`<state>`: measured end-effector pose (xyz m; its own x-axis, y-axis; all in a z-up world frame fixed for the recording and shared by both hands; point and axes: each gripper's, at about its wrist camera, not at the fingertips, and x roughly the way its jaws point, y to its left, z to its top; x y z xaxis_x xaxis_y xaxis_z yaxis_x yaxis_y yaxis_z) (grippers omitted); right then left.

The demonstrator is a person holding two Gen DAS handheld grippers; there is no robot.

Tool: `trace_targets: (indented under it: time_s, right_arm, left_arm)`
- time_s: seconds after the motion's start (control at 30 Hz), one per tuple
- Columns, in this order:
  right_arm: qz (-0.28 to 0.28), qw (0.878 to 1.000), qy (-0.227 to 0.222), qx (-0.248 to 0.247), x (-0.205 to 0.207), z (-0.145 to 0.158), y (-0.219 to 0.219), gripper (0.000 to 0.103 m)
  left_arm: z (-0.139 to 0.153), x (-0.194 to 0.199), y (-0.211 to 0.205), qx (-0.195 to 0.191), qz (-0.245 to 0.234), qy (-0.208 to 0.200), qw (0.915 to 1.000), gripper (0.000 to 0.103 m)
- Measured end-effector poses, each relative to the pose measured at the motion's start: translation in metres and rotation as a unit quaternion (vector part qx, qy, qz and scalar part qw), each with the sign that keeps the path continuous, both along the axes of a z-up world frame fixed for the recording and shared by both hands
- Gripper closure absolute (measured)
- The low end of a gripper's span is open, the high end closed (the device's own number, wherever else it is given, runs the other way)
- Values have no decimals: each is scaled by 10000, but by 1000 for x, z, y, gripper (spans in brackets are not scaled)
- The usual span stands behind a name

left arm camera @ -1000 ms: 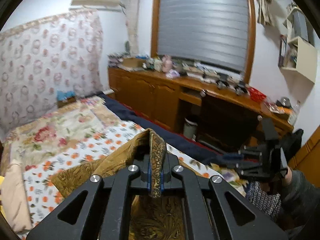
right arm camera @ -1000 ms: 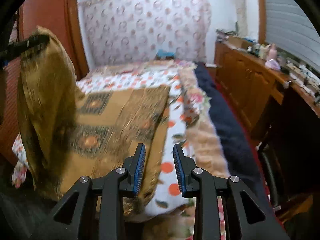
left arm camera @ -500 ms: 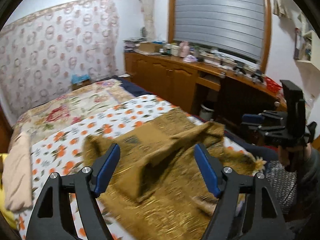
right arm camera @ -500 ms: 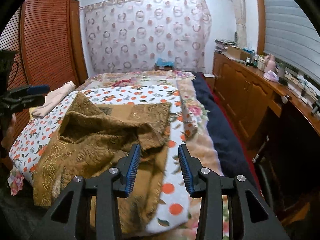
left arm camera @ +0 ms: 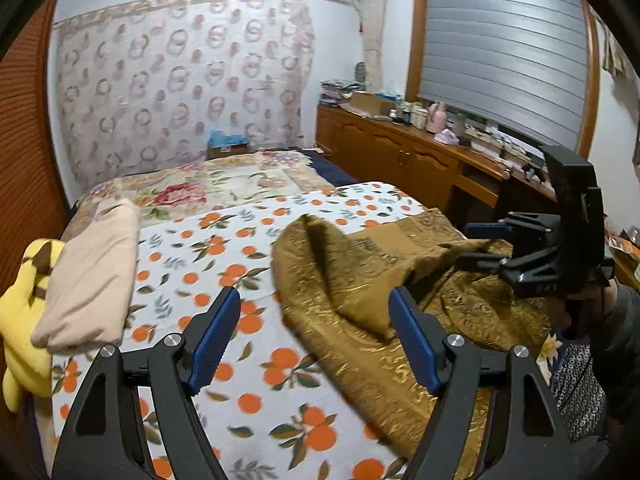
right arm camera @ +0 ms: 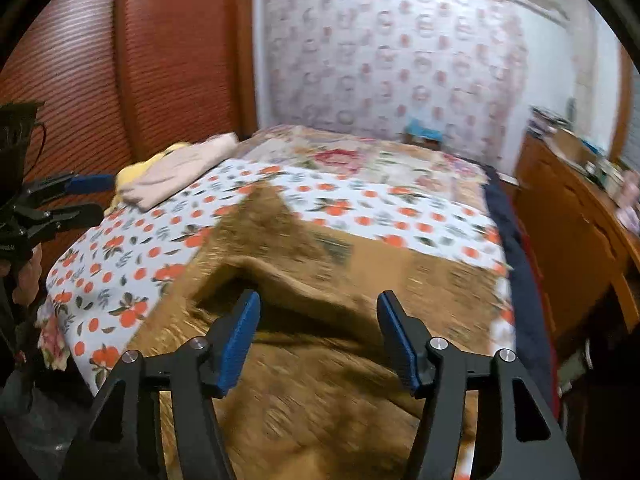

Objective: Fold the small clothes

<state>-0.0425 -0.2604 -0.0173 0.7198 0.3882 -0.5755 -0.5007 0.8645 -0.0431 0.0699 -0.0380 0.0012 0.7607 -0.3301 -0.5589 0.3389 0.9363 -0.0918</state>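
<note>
A gold-brown patterned cloth (left arm camera: 360,280) lies in a loose, rumpled heap on the orange-print bedspread (left arm camera: 192,264), one fold standing up in a peak. My left gripper (left arm camera: 314,338) hovers above the cloth's left edge, open, nothing between its blue pads. In the right wrist view the same cloth (right arm camera: 320,380) spreads under my right gripper (right arm camera: 320,320), whose jaws are opening with no fabric pinched. Each gripper shows in the other's view: the right one (left arm camera: 466,242) over the cloth's right side, the left one (right arm camera: 100,196) at the bed's left edge.
A folded beige garment (left arm camera: 92,272) rests on a yellow soft toy (left arm camera: 20,312) at the bed's left side. A wooden cabinet (left arm camera: 400,156) with clutter runs along the right wall. A reddish slatted wardrobe (right arm camera: 160,60) stands to the left. A floral quilt (left arm camera: 192,188) covers the far bed.
My left gripper let go of the cloth and opened wide. The cloth dropped from hanging into a heap on the bed. My right gripper's jaws spread, and both views swung left.
</note>
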Motion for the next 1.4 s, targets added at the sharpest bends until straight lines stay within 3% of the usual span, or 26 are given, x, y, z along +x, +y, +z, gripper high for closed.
trace_targets:
  time_s: [0.2,0.4,0.43,0.5,0.6,0.77,0.93,1.03,1.1,1.17,1.4]
  right_arm:
    - [647,9976,127,-200,23,-8,50,34]
    - [496,9944,666,-660,60,-38,67,34]
    - [495,9934,743,-720,64,-42,67,38]
    - [634,9914,837,-775,69,-47,63,94]
    - [737,9921,701,-730,71,-37,53,98]
    - [305,9989,187,-308,86,16,9,98]
    - [-719,9970,-50,-278,137,50,-48,98]
    - [-1535,9873,104,-389,177,43,-76,93]
    - [-1861,9811,157,-499,191,35,-88,69]
    - [-2094,9763,162,-522,194,30,-98,61]
    - [-1623,9861,169,-300,141,14,-87,59]
  left_arm:
    - [-15,2,15,-118,110,167,9997,26]
    - [-26,1,20,-152,129,291,9994,26]
    - [-27,1,21,-156,126,301,9993,26]
    - [-30,0,23,-178,128,317,9993,26]
    - [-32,1,25,-208,142,338,9991,26]
    - [-33,0,25,-230,117,336,9991,26]
    - [-34,-1,20,-234,59,338,9991,26]
    - [-34,0,16,-233,37,355,9991,26]
    - [-35,0,13,-230,17,361,9991,26]
    - [-36,0,12,-225,5,383,9990,26]
    - [-36,0,9,-223,3,392,9990,26]
